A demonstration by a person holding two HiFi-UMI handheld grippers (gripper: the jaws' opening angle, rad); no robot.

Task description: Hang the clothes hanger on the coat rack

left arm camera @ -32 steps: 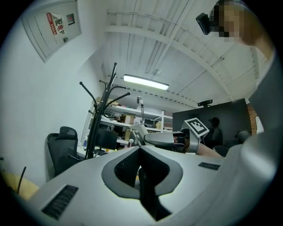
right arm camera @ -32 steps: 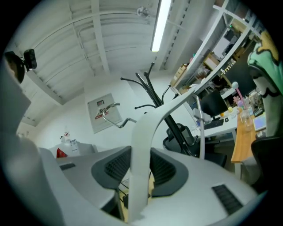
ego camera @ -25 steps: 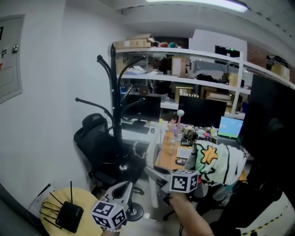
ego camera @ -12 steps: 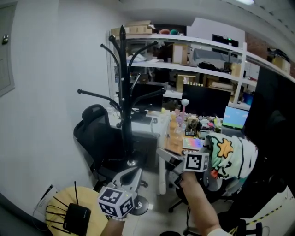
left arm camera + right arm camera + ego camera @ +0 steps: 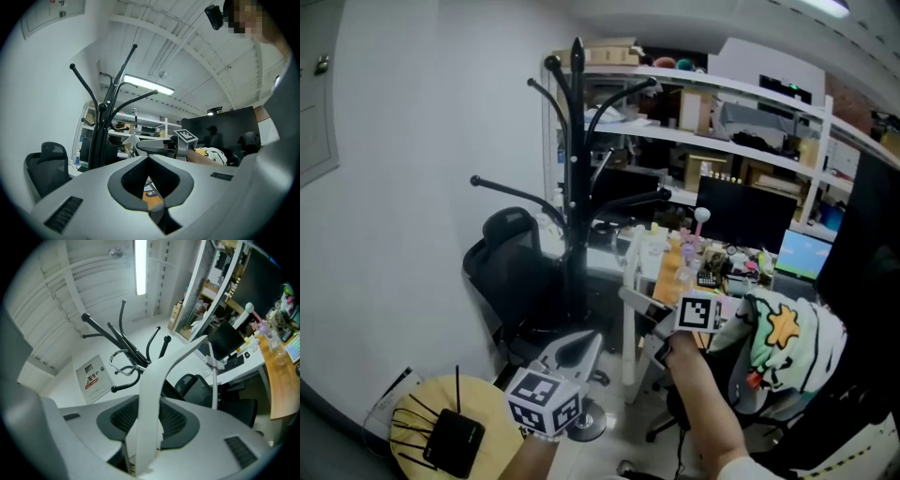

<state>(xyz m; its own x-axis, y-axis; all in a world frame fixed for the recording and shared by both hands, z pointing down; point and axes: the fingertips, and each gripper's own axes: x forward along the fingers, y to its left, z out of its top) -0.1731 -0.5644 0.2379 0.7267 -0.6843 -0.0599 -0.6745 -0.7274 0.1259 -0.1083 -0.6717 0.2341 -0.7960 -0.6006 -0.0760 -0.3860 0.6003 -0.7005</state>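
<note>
The black coat rack (image 5: 575, 187) stands upright by the white wall, with curved arms spreading from its pole. My right gripper (image 5: 642, 314) is level and shut on a white clothes hanger (image 5: 630, 302), to the right of the pole and below its arms. In the right gripper view the hanger's flat white arm (image 5: 152, 394) runs up between the jaws, with the rack (image 5: 124, 341) beyond it. My left gripper (image 5: 579, 349) sits lower and nearer to me, its jaws together and empty. In the left gripper view the rack (image 5: 101, 131) rises at left and the hanger (image 5: 131, 139) shows at centre.
A black office chair (image 5: 511, 253) stands beside the rack's pole. A round wooden stool (image 5: 403, 422) with a black router (image 5: 441, 441) is at lower left. A cluttered desk (image 5: 675, 272) with monitors and shelves lies behind, and a chair draped with clothes (image 5: 778, 347) is at right.
Both grippers have moved forward toward the coat rack, which now looks nearer and more central. The right gripper has rolled a little, still gripping the hanger.
</note>
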